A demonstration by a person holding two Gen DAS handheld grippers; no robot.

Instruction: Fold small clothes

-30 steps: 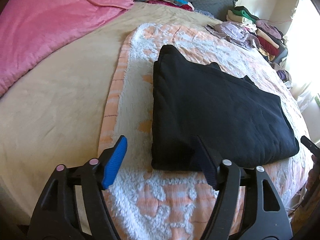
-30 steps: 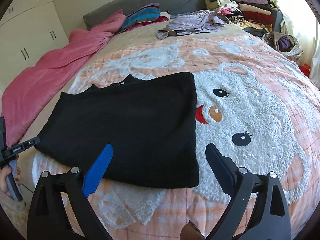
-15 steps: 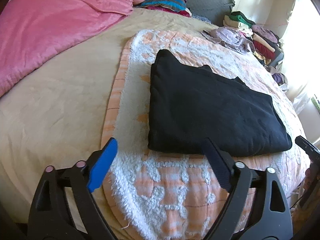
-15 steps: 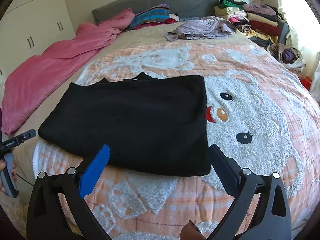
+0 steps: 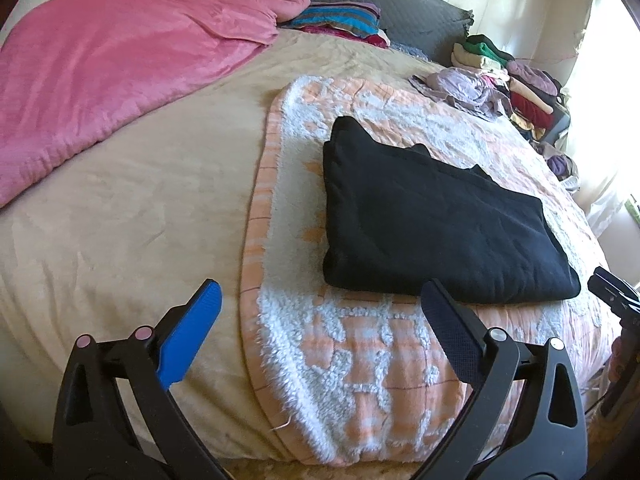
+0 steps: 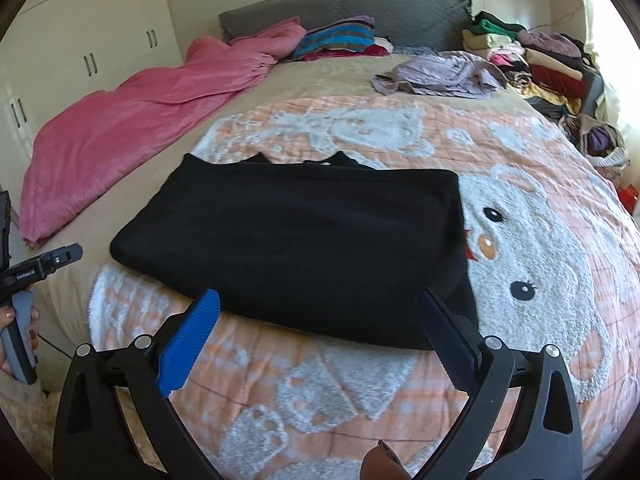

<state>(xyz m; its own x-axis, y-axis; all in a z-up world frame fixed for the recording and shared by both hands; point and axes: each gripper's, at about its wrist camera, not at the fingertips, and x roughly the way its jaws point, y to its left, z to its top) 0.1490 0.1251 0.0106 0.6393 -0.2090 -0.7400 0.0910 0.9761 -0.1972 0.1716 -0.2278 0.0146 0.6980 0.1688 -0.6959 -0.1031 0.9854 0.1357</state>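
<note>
While left gripper (image 5: 320, 308) just spread wide, right gripper (image 6: 320, 316) gapes empty; one folded black garment (image 6: 304, 248), perhaps sweater.

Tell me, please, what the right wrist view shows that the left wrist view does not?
Only the right wrist view shows the bear face on the blanket and the hand holding the left gripper's handle. Only the left wrist view shows the blanket's left border against the beige sheet. Both show the folded black garment, lying free, and open jaws.
</note>
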